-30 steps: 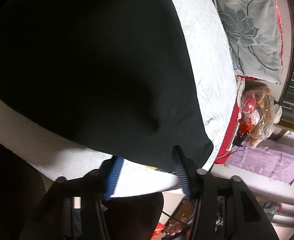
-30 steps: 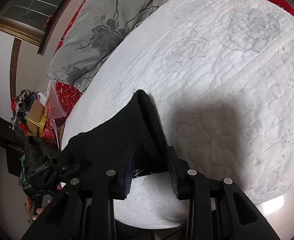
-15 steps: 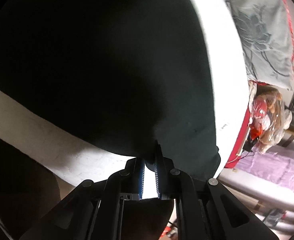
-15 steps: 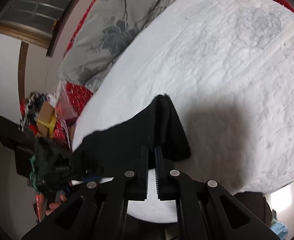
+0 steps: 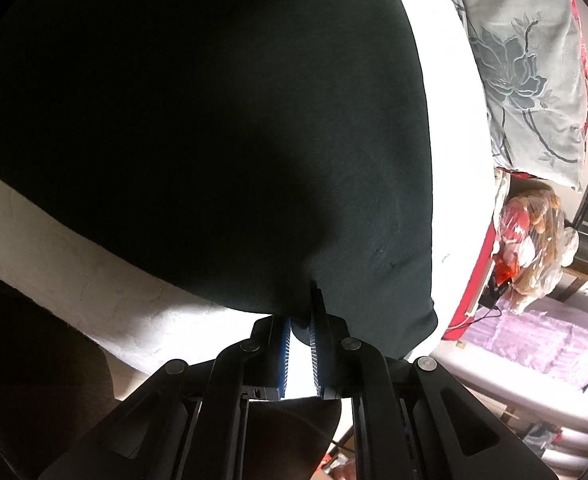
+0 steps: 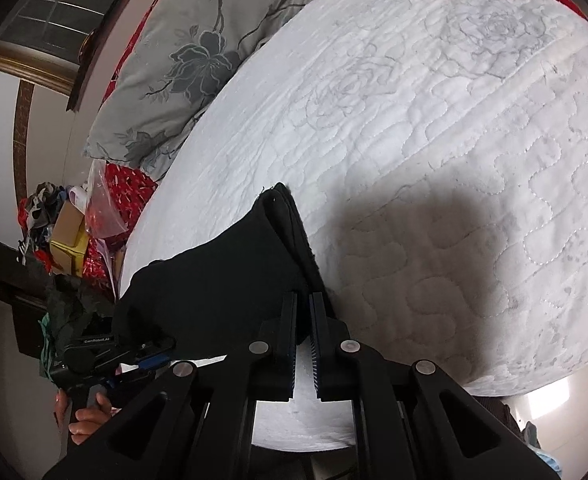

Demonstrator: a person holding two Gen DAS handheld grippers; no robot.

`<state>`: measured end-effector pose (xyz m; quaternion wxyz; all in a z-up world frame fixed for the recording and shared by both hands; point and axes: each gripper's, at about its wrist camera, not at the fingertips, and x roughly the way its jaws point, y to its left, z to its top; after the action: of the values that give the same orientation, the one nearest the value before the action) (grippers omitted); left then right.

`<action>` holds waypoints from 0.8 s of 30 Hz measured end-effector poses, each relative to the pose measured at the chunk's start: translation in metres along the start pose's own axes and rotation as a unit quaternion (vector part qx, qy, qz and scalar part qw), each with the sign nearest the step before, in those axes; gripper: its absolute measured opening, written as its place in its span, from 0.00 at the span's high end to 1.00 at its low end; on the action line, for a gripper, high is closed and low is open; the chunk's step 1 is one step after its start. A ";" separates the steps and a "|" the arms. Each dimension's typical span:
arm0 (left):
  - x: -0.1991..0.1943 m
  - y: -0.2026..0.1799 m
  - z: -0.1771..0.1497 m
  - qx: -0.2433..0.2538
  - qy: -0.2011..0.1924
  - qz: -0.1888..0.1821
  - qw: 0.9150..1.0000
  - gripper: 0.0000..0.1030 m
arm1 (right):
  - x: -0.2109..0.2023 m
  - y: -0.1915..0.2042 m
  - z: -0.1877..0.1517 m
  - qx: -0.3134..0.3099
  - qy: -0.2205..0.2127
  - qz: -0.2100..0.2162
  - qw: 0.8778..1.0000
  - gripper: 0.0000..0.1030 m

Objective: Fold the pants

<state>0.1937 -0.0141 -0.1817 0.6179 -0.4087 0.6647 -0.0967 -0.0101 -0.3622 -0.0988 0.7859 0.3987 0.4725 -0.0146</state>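
Both the left gripper (image 5: 301, 322) and right gripper (image 6: 302, 312) are pinching the near edge of the black pants (image 5: 198, 132) lying on the white quilt (image 6: 433, 160), thin bites likely slipping out once lifting tugs the cloth.

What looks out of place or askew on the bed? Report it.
Nothing stands out. The black pants lie flat on the white quilted mattress pad, near edge pinched by the left tool and right tool. The floral pillow sits at the head.
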 end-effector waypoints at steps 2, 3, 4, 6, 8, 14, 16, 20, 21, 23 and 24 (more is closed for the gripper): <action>0.001 -0.004 -0.001 0.005 -0.003 0.008 1.000 0.91 | 0.000 0.000 0.000 0.001 0.003 0.003 1.000 0.91; 0.000 -0.005 -0.003 0.007 -0.005 0.012 1.000 0.90 | -0.002 0.000 0.000 0.001 0.003 0.005 1.000 0.90; 0.000 -0.005 -0.004 0.008 -0.006 0.014 1.000 0.87 | -0.003 0.000 0.000 0.001 0.004 0.006 1.000 0.90; 0.000 -0.008 -0.008 0.007 -0.005 0.019 1.000 0.76 | -0.008 0.001 0.001 0.000 0.001 0.005 1.000 0.90; -0.004 -0.009 -0.017 0.004 -0.014 0.025 1.000 0.52 | -0.018 0.003 0.004 -0.008 -0.011 0.004 1.000 0.90; 0.015 -0.040 -0.056 0.049 0.001 0.027 0.998 0.27 | -0.026 0.002 0.030 -0.011 -0.015 0.006 1.000 0.53; 0.031 -0.051 -0.069 0.066 0.014 0.034 0.997 0.26 | -0.019 0.003 0.039 -0.013 -0.003 0.011 1.000 0.53; 0.060 -0.063 -0.085 0.068 0.044 0.032 0.996 0.27 | 0.002 0.005 0.057 -0.017 0.027 0.027 0.999 0.52; 0.065 -0.065 -0.087 0.070 0.048 0.032 0.996 0.27 | 0.010 0.006 0.061 -0.020 0.039 0.032 0.999 0.52; 0.072 -0.073 -0.093 0.084 0.048 0.041 0.994 0.27 | 0.020 0.008 0.067 -0.027 0.050 0.034 0.998 0.52; 0.073 -0.073 -0.093 0.088 0.046 0.046 0.994 0.27 | 0.027 0.009 0.071 -0.033 0.060 0.037 0.997 0.53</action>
<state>0.1479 -0.1455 -0.1693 0.6240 -0.3168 0.6994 -0.1454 0.0603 -0.3915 -0.0969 0.7689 0.3898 0.5038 0.0541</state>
